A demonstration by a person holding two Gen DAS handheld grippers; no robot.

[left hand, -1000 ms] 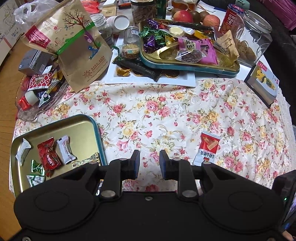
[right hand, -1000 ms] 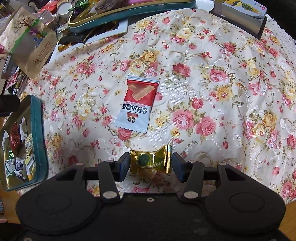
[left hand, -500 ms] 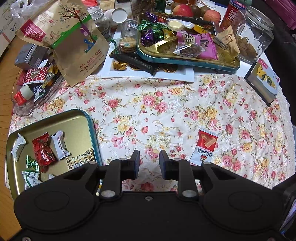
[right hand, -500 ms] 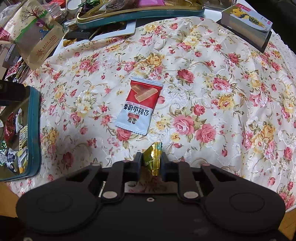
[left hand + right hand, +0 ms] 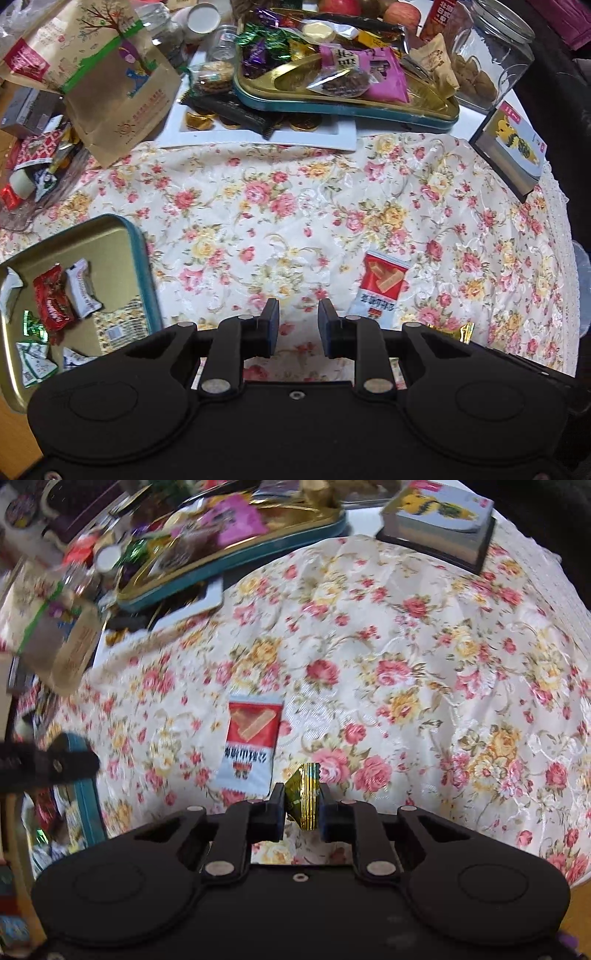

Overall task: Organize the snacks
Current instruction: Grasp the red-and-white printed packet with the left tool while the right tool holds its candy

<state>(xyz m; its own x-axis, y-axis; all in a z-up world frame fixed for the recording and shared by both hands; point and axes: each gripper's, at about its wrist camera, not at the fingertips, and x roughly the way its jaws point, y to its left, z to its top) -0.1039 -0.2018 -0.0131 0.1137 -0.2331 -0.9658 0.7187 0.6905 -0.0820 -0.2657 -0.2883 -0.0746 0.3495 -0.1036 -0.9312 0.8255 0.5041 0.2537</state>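
With the right hand-held gripper (image 5: 302, 803) clamped on the gold candy (image 5: 304, 795) above the tabletop (image 5: 424, 635) and the left hand-held gripper (image 5: 297, 326) open and empty, carry it level to the tray (image 5: 142, 251) before releasing.

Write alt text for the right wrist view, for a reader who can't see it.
The right gripper is shut on a gold-wrapped candy above a floral tablecloth. A red and white snack packet lies flat just beyond it, and a teal-rimmed tray of sweets sits at the left edge.
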